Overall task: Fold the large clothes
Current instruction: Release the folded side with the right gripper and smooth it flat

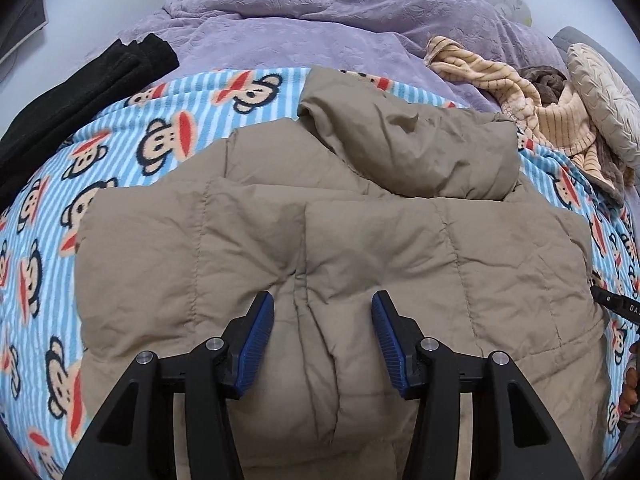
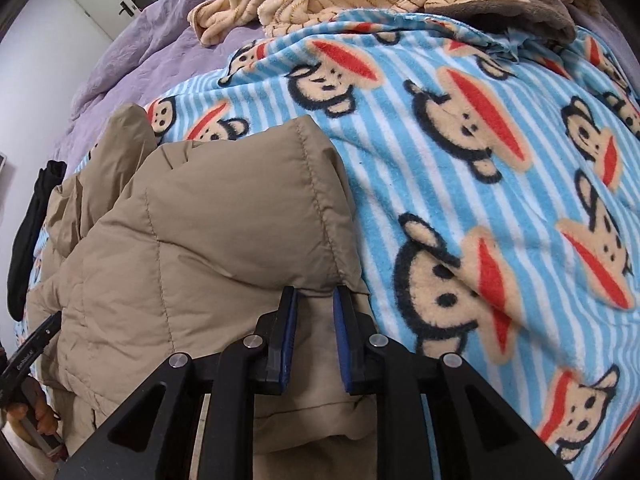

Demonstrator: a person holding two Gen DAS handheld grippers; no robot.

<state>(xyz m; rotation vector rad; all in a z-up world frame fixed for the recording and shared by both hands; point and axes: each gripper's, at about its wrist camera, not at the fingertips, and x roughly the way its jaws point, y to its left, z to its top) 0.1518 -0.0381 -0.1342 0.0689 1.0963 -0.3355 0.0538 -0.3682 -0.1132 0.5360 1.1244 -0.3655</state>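
A tan puffer jacket (image 1: 360,232) lies folded on a blue striped monkey-print blanket (image 1: 180,112). Its hood or sleeve is bunched at the far side. My left gripper (image 1: 322,308) points down over the jacket's near middle. Its blue pads stand well apart, and a puffy ridge of jacket lies between them without being pinched. In the right wrist view, my right gripper (image 2: 315,300) has its jaws nearly together on the jacket (image 2: 200,240), pinching a corner edge where it meets the blanket (image 2: 480,160).
A black garment (image 1: 80,92) lies at the blanket's far left. Striped beige clothes (image 1: 520,92) and a ribbed cushion (image 1: 608,100) are piled at the far right. A purple bedspread (image 1: 300,28) covers the bed behind. A hand (image 2: 36,412) shows at the left edge.
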